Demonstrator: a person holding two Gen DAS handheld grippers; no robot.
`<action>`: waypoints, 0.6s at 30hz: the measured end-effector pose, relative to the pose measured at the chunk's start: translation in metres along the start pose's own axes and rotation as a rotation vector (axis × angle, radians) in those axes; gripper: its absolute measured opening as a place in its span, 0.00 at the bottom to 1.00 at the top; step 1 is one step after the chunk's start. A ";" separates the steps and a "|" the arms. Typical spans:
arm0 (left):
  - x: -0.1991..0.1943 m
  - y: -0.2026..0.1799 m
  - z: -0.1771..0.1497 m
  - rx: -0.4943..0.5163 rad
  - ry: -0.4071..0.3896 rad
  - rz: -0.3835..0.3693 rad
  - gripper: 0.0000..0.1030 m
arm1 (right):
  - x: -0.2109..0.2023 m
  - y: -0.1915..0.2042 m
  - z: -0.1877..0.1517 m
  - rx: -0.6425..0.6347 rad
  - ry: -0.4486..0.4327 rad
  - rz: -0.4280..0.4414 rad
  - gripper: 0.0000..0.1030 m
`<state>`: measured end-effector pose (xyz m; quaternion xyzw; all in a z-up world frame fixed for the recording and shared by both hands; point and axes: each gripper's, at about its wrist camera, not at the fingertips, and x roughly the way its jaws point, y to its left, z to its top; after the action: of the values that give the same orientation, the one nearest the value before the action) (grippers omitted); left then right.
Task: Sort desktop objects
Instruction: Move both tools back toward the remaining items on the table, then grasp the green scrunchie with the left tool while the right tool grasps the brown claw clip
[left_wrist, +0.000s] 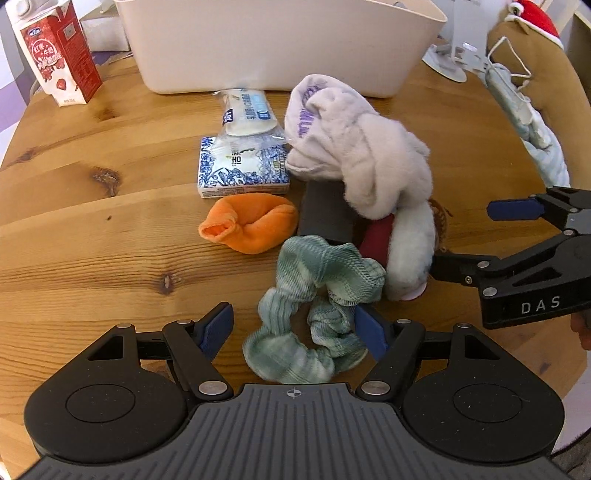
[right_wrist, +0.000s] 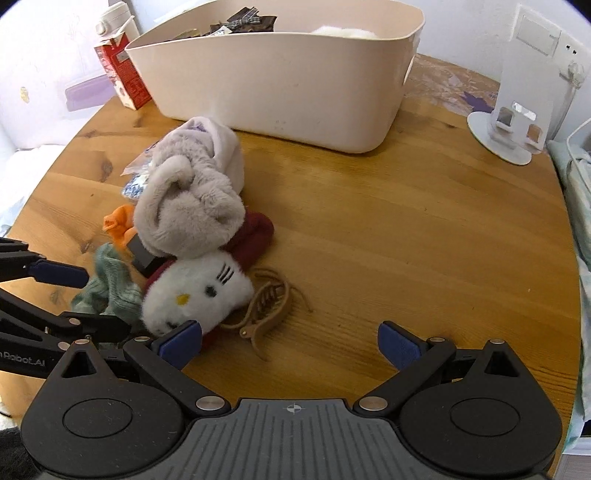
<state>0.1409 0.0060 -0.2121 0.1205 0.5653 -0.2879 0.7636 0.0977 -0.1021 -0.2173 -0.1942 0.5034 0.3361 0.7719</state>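
Straddling a ribbed green scrunchie (left_wrist: 314, 306), left gripper (left_wrist: 295, 332) and right gripper (right_wrist: 290, 343) gape, released.

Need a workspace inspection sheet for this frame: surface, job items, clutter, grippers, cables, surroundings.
Surface: round wooden table.
Job's things: green scrunchie, orange pouch, grey plush, cat-face plush, tan hair claw, tissue pack heaped before the beige bin.
Clutter: red carton, white stand.
Grippers: left gripper open around the scrunchie; right gripper open, nothing between its jaws.
Cables: nothing seen.
Surroundings: white wall, wall plate.
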 end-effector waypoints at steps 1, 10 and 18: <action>0.001 0.001 0.001 0.000 0.001 -0.004 0.72 | 0.001 0.000 0.000 0.000 -0.005 -0.002 1.00; 0.006 0.002 0.007 0.003 -0.019 -0.003 0.72 | 0.012 -0.001 0.002 0.005 0.001 -0.017 0.98; 0.009 0.004 0.007 0.009 -0.040 0.015 0.69 | 0.015 0.005 0.005 -0.026 -0.012 -0.031 0.85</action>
<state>0.1508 0.0028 -0.2187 0.1222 0.5476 -0.2870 0.7764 0.1016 -0.0910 -0.2292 -0.2102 0.4912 0.3317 0.7775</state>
